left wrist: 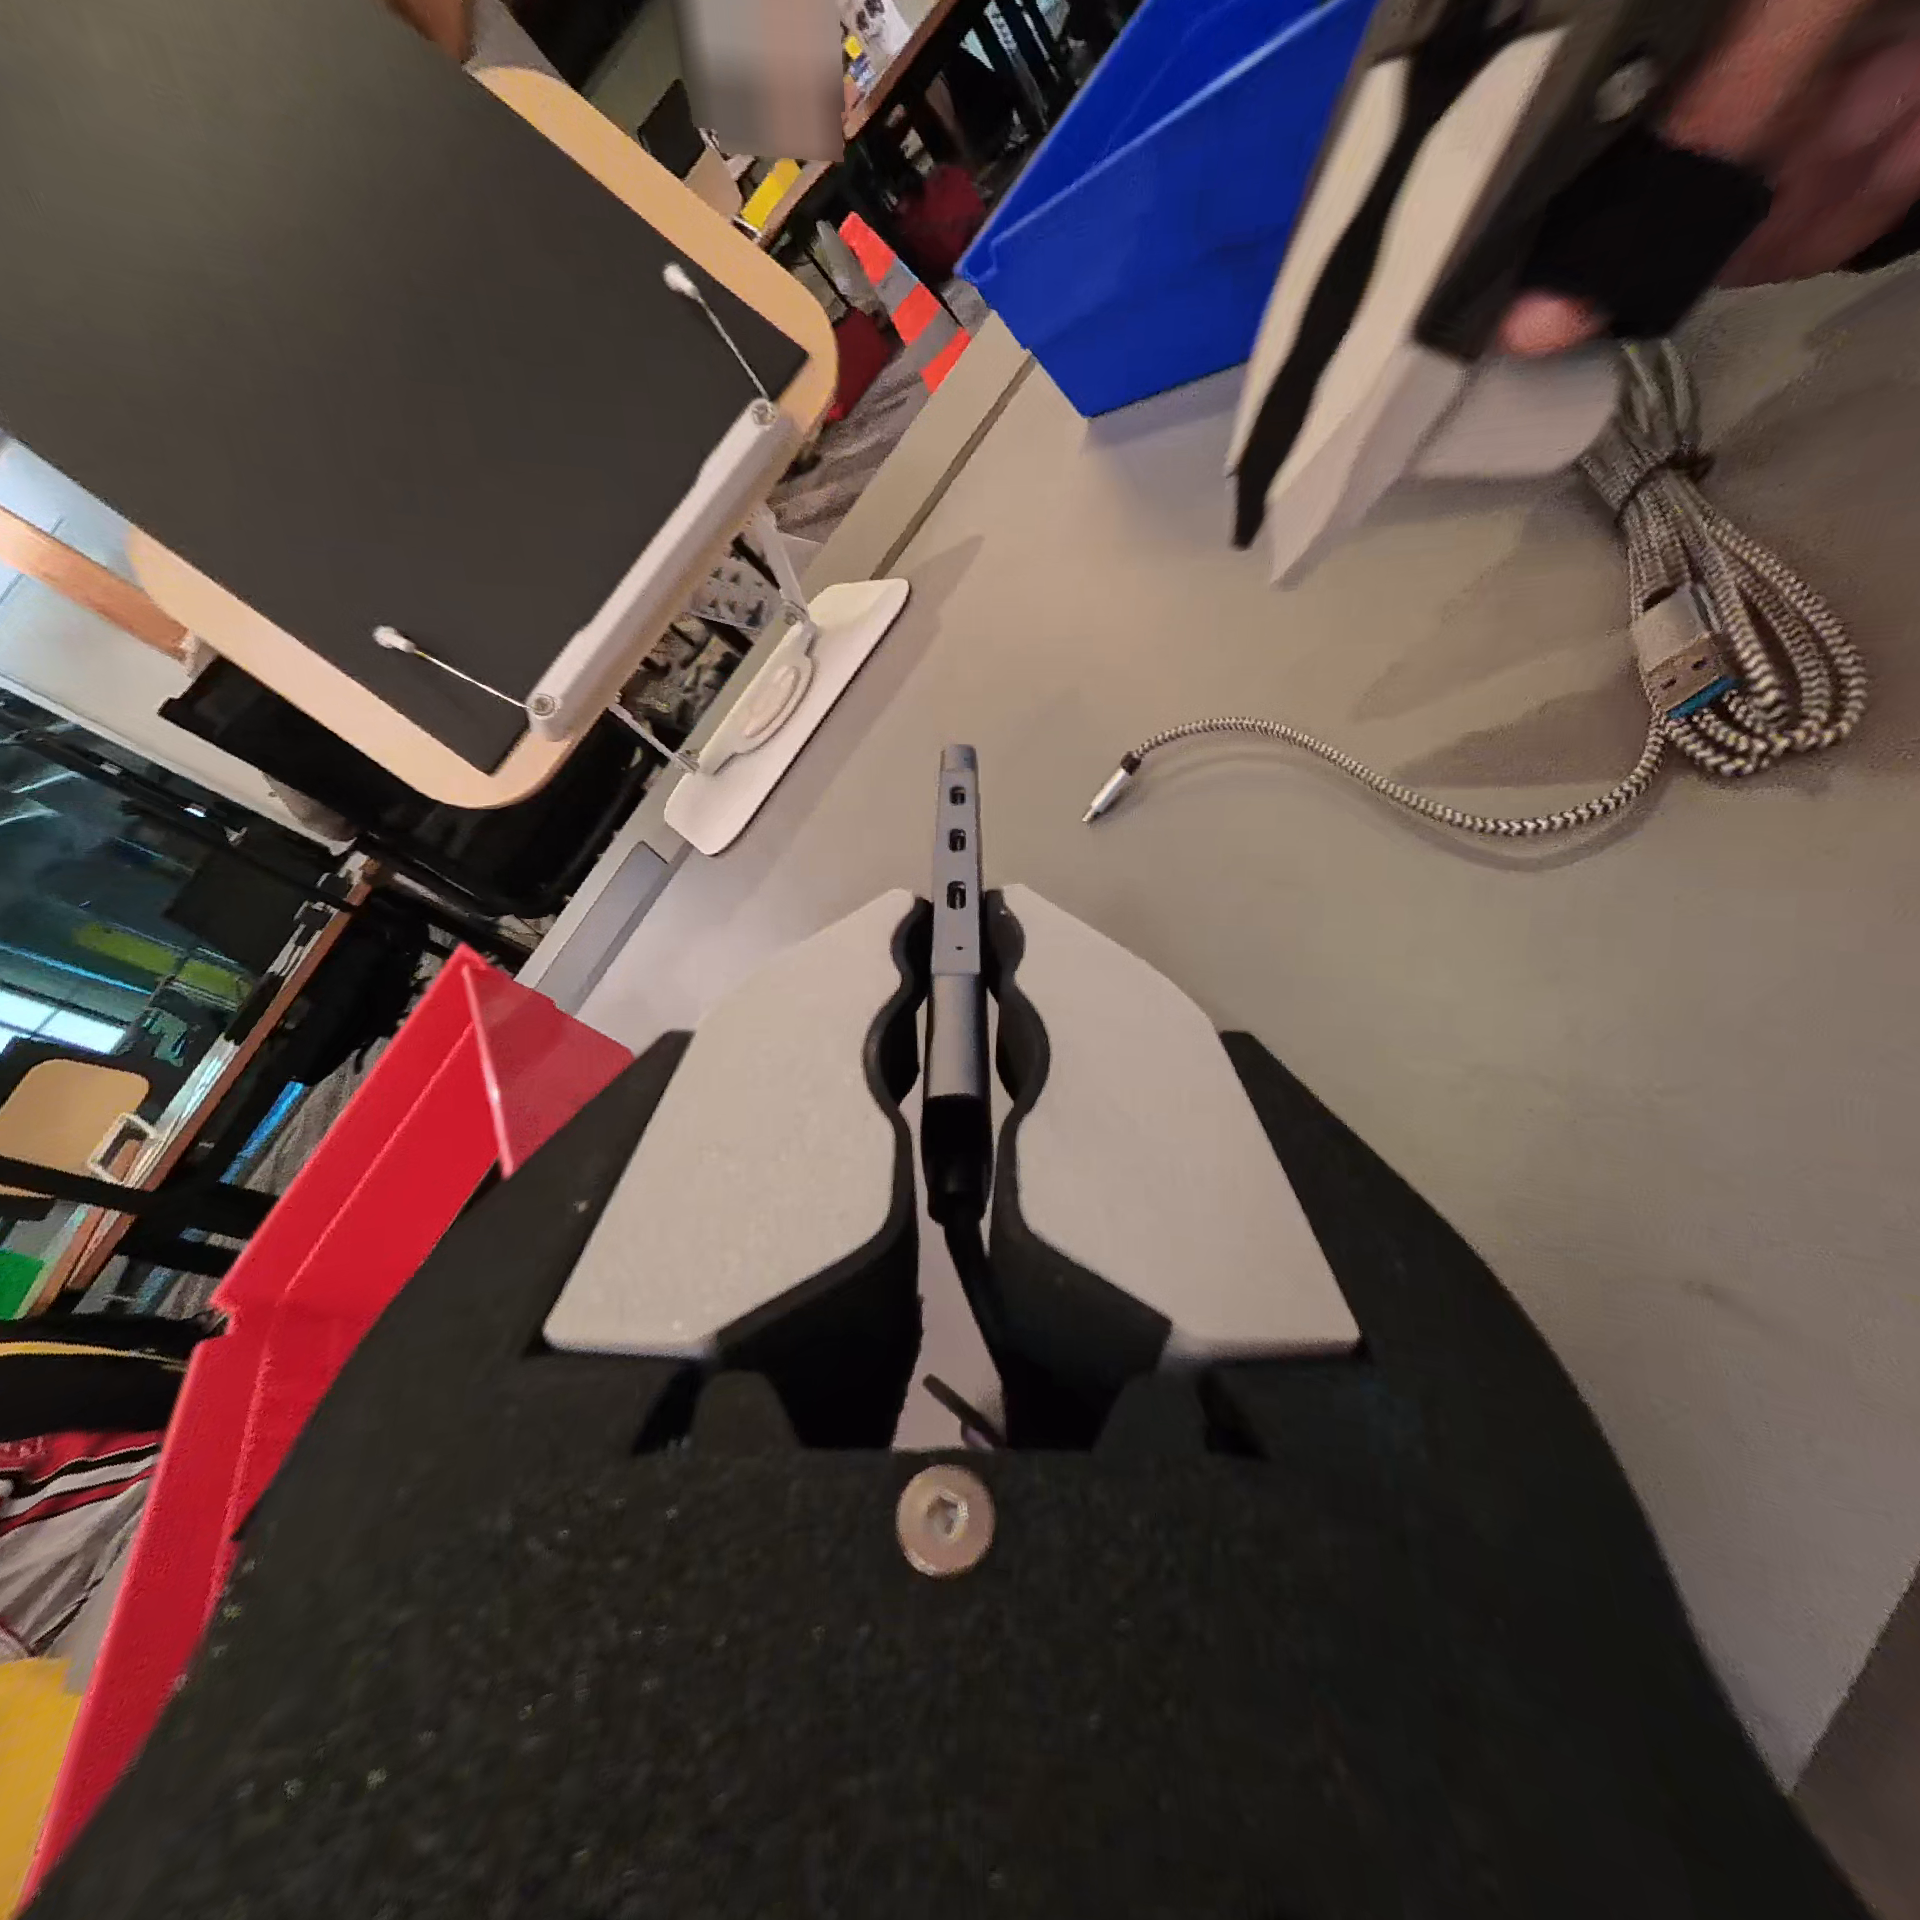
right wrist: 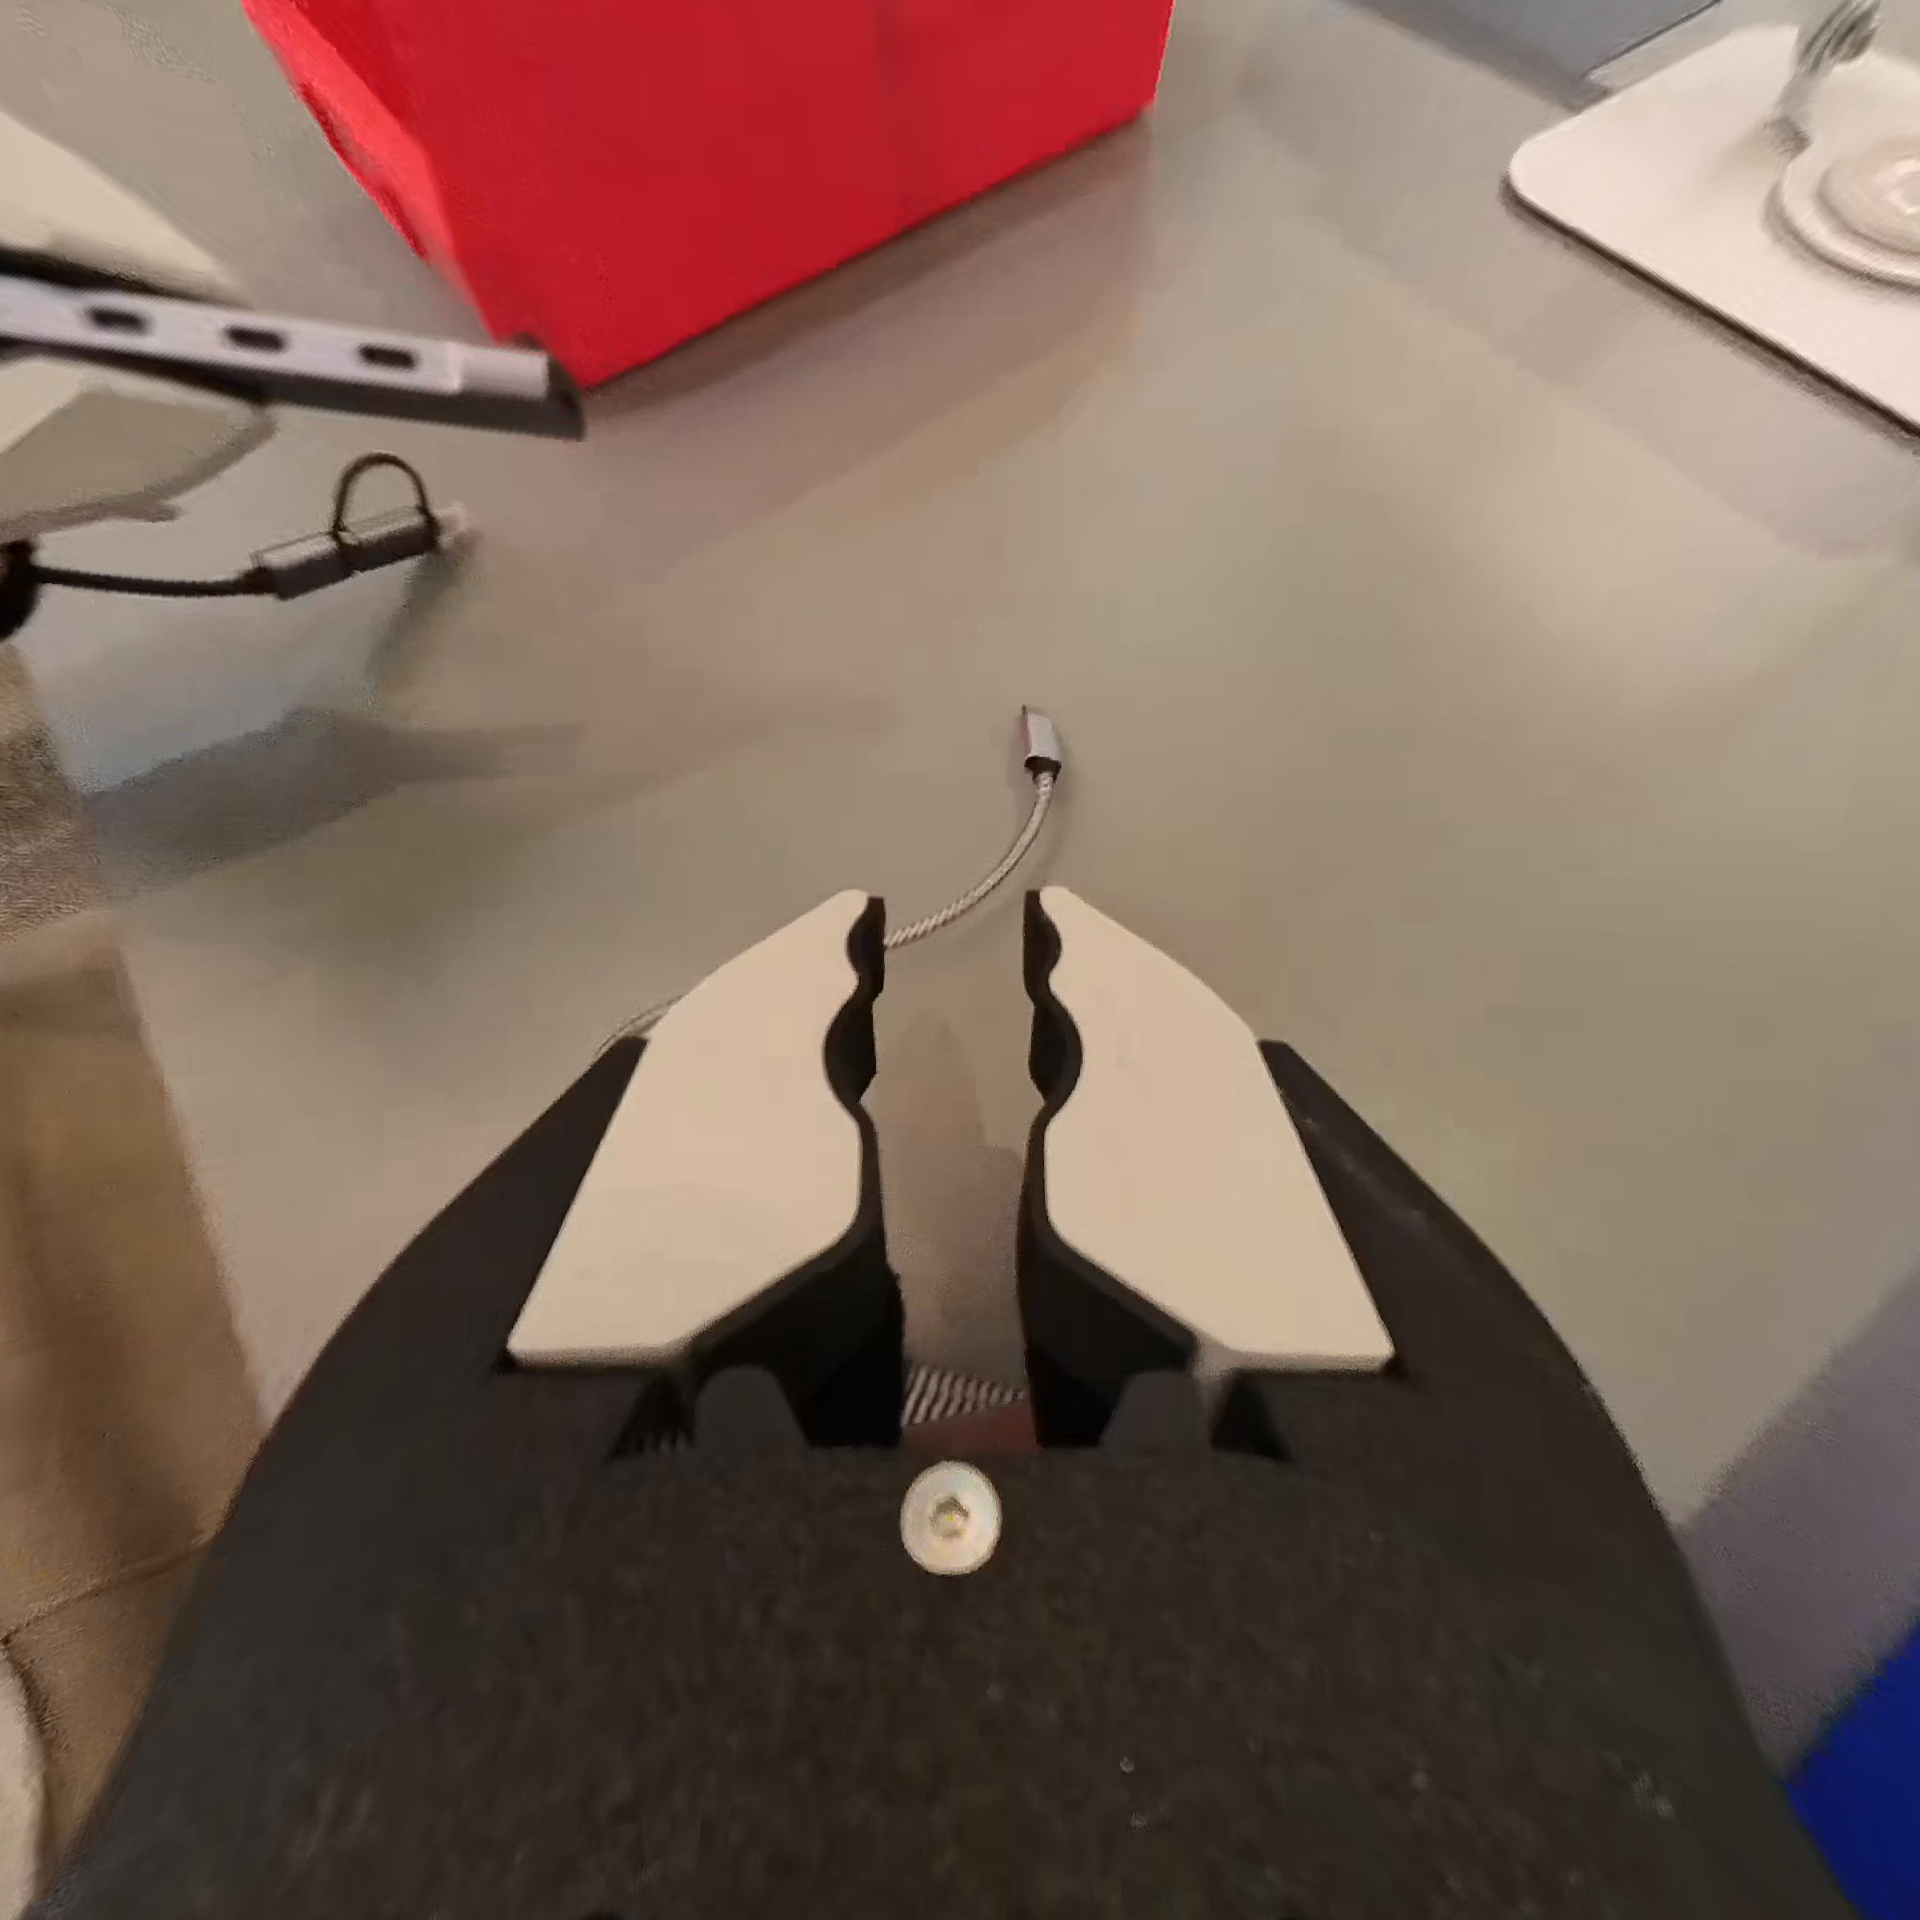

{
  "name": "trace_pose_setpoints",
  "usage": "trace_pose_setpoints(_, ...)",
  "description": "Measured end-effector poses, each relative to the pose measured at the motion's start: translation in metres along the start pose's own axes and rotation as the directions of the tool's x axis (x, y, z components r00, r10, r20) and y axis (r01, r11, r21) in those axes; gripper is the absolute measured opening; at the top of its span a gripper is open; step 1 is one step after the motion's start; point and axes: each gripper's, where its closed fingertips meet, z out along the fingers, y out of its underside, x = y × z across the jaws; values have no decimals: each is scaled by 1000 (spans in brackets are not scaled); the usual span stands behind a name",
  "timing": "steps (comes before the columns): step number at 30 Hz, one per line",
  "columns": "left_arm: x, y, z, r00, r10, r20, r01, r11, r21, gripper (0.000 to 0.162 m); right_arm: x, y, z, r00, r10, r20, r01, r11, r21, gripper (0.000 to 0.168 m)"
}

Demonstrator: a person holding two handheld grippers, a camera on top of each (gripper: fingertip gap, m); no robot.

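My left gripper (left wrist: 956, 906) is shut on a slim grey USB hub (left wrist: 958, 821), held on edge above the grey table with its row of ports facing the camera. The hub also shows in the right wrist view (right wrist: 312, 353), at the left, with its short black lead and plug (right wrist: 343, 551) hanging below. My right gripper (right wrist: 954, 909) is open and empty, just above a braided silver cable (right wrist: 1003, 873) lying on the table. The cable's small metal connector (right wrist: 1039, 743) lies just ahead of the fingertips. The left wrist view shows the right gripper (left wrist: 1273, 540) at the upper right.
A red bin (right wrist: 727, 156) stands beyond the cable and a blue bin (left wrist: 1143, 208) at the table's far side. A white stand base (right wrist: 1714, 229) carries a tilted black panel (left wrist: 364, 364). The cable's coiled bundle (left wrist: 1756, 686) lies beside the right gripper. There is about 15 centimetres between the tips of the two grippers.
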Motion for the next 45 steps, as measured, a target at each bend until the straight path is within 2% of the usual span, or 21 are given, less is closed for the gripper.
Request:
trace_pose_setpoints(3, 1, 0, 6, 998, -54, -20, 55, 998, 21, 9, 12, -6, 31, 999, 47, 1, -47, 997, -64, 23)
trace_pose_setpoints(7, 0, 2, 13, 995, -93, -23, 94, 995, 24, 9, 21, 2, 58, 995, 103, 6, -100, 980, -171, 20)
trace_pose_setpoints(11, -1, 2, 19, 996, -78, -33, 79, 997, 21, 9, 24, -3, 64, 998, 45, -37, -51, 979, -197, 17)
trace_pose_setpoints(22, -9, 13, 22, 995, -93, -20, 93, 996, -6, 9, 3, 3, 86, 998, 27, 61, -7, 952, -304, 21)
trace_pose_setpoints(24, -8, 14, 23, 994, -104, -29, 104, 995, -6, 9, 2, 3, 88, 996, 52, 76, -27, 955, -297, 4)
trace_pose_setpoints(27, -8, 15, 28, 994, -106, -36, 105, 994, -13, 9, -3, -12, 78, 993, 46, 110, -21, 974, -224, 3)
trace_pose_setpoints(31, -8, 14, 39, 998, -63, -29, 62, 997, -38, 9, -13, -42, 36, 989, -77, 130, 98, 981, -167, 3)
trace_pose_setpoints(36, -3, 9, 58, 996, 93, -12, -93, 991, -95, 9, -37, -59, -15, 966, -208, 156, 235, 955, -179, 3)
trace_pose_setpoints(40, 7, -6, 70, 979, 204, -1, -203, 974, -103, 9, -45, -50, -13, 969, -194, 153, 225, 948, -224, 3)
trace_pose_setpoints(45, 18, -15, 73, 964, 264, 4, -263, 960, -100, 9, -42, -41, -7, 977, -170, 130, 200, 944, -264, 3)
